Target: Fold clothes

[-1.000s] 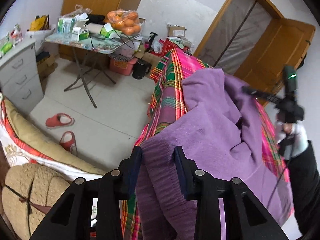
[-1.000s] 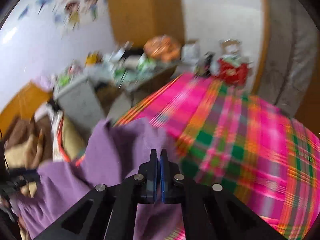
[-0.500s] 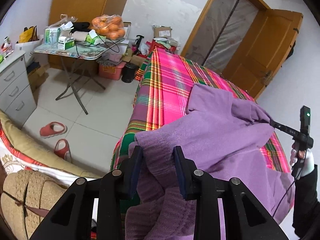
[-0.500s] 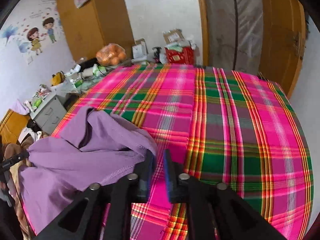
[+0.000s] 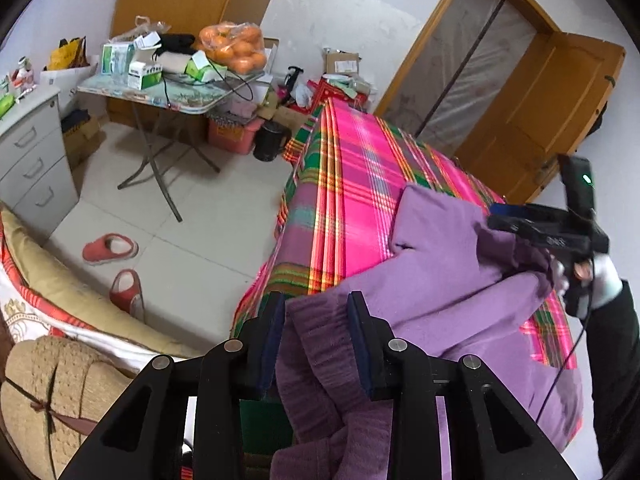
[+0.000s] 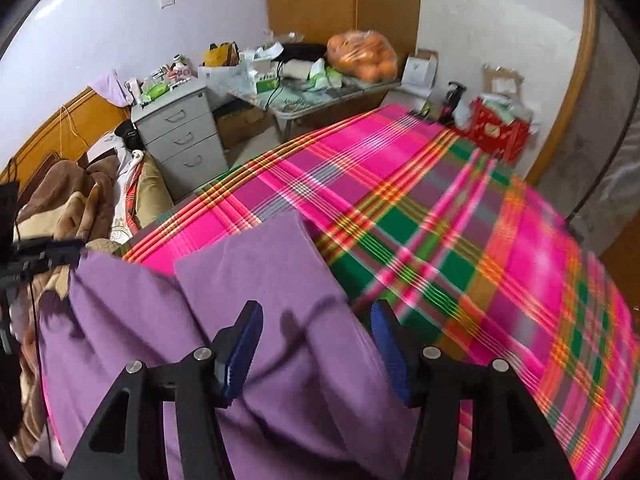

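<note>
A purple garment (image 5: 440,280) lies partly folded on the pink and green plaid bed cover (image 5: 352,184), near the bed's corner. My left gripper (image 5: 316,320) is shut on a thick bunched edge of it that hangs off the bed. In the right wrist view the garment (image 6: 280,280) spreads under my right gripper (image 6: 316,336). Its jaws are opening wide; the cloth lies between and below them, with neither pad pressing on it. From the left wrist view, the right gripper (image 5: 496,216) hovers at the folded-over flap, carried by a white-gloved hand (image 5: 600,280).
A folding table (image 5: 180,100) carries boxes and a bag of oranges (image 5: 232,46). A grey drawer cabinet (image 5: 32,152) and red slippers (image 5: 110,248) are by the tiled floor. A wooden door (image 5: 540,116) stands behind the bed. A woven cushion (image 5: 52,392) sits lower left.
The right gripper brought the raised garment down, laid its flap on the bed and let go, its jaws spreading apart. The left gripper kept its hold.
</note>
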`<state>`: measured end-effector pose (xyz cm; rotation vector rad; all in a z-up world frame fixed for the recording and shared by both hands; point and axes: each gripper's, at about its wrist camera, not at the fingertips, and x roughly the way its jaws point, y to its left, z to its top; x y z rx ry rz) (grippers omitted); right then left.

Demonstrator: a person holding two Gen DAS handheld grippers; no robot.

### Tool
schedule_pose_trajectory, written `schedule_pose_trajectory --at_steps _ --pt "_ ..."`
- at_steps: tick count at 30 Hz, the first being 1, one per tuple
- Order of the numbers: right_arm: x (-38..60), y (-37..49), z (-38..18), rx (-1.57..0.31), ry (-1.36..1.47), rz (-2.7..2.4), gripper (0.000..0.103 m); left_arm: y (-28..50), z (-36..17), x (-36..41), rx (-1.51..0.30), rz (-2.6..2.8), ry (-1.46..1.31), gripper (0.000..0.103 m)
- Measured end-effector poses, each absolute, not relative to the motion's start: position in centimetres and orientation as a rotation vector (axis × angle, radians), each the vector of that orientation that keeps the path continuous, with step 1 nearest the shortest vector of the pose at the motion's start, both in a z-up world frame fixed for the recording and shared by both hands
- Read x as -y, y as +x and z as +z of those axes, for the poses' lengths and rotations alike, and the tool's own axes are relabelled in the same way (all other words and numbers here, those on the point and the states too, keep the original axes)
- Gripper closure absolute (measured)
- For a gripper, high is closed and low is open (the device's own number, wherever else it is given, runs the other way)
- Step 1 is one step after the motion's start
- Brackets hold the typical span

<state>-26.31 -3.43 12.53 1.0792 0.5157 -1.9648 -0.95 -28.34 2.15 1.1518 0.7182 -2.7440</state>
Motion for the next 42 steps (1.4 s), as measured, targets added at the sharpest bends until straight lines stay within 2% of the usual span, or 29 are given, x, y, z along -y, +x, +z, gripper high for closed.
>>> schedule_pose_trajectory --at_steps 2,3,4,5,9,13,19,23,26,28,31,33,34,35,38,41,42 --pt "4.6 -27.2 11.7 -0.463 1.114 -1.940 0.046 -1.0 1.9 28.4 -0.733 -2.743 1.142 0.070" --pt "5.2 -27.7 11.3 -0.437 1.131 -1.928 0.053 -0.9 1.8 28.5 -0.740 -2.742 1.137 0.070" --pt "5.2 -27.6 11.3 -0.428 1.137 -1.927 0.084 -0.9 1.8 28.5 -0.745 -2.741 1.135 0.070" --pt "5.3 -27.7 11.1 -0.414 1.138 -1.935 0.097 -0.9 1.7 28.5 -0.747 -2.741 1.134 0.070" --pt "3.7 -28.3 12.9 -0.348 1.074 -2.013 0.095 -0.7 1.7 28.5 -0.738 -2.744 1.130 0.069" --pt "-2.7 -29.4 17.3 -0.138 0.974 -2.194 0.095 -0.8 1.6 28.2 -0.726 -2.739 1.124 0.069" --pt "-19.6 -28.9 24.6 0.307 0.754 -2.578 0.095 -0.7 1.5 28.1 -0.722 -2.737 1.124 0.069" --pt "-31.9 -24.1 27.0 0.686 0.545 -2.871 0.092 -0.7 1.5 28.2 -0.726 -2.734 1.121 0.069" --pt "-36.1 -21.4 25.1 0.861 0.550 -2.966 0.080 -0.6 1.6 28.2 -0.730 -2.732 1.115 0.069" --pt "-37.5 -20.2 22.9 0.930 0.621 -2.968 0.056 -0.6 1.8 28.2 -0.733 -2.730 1.110 0.069" --pt "-36.3 -18.7 20.4 0.916 0.660 -2.954 0.052 -0.3 2.6 28.1 -0.721 -2.738 1.084 0.069" --pt "-33.6 -18.3 20.1 0.766 0.672 -2.885 0.052 0.0 3.3 28.0 -0.707 -2.746 1.059 0.069" --pt "-31.7 -18.4 20.1 0.662 0.677 -2.840 0.051 0.1 3.6 28.0 -0.699 -2.749 1.047 0.069" --pt "-28.3 -19.0 20.2 0.454 0.698 -2.759 0.050 0.2 3.9 28.1 -0.691 -2.752 1.035 0.069" --pt "-19.5 -19.8 18.6 0.032 0.761 -2.482 0.050 -0.1 4.3 28.1 -0.651 -2.763 1.038 0.068" --pt "-10.7 -19.8 16.0 -0.338 0.759 -2.209 0.050 -0.9 3.4 28.3 -0.618 -2.755 1.097 0.065" --pt "-8.9 -19.4 15.2 -0.410 0.745 -2.160 0.050 -1.1 3.0 28.5 -0.623 -2.744 1.113 0.065"
